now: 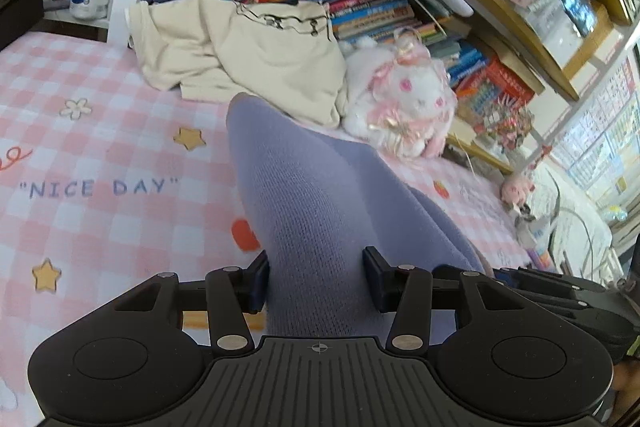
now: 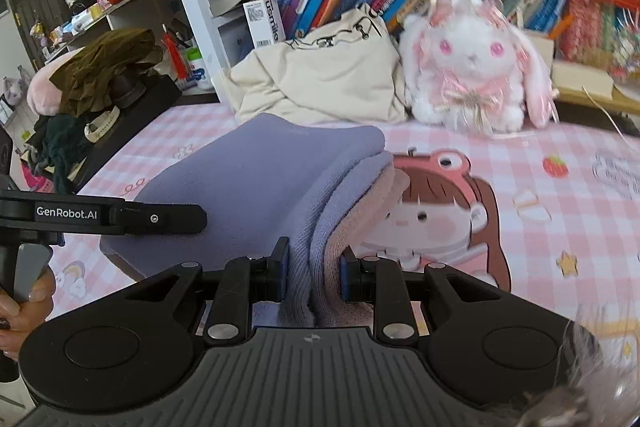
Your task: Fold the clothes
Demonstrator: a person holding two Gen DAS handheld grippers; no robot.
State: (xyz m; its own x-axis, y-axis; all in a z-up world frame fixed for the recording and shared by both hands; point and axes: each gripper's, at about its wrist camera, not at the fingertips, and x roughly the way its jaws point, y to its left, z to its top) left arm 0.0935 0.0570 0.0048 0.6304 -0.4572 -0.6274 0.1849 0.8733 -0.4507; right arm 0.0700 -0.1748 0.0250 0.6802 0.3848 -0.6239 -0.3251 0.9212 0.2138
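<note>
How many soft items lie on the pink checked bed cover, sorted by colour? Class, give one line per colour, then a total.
Lavender knitted garment: 1
Cream cotton garment: 1
White-and-pink plush rabbit: 1
Total: 3

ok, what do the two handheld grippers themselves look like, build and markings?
Both the left gripper and right gripper are matte black plastic: ribbed centre plate with a small crosshair mark, round housings either side, silver pivot pins, linkage bars, dark blue pads on the jaws. The right wrist view shows white "GenRobot.AI" lettering on the left one's side.
</note>
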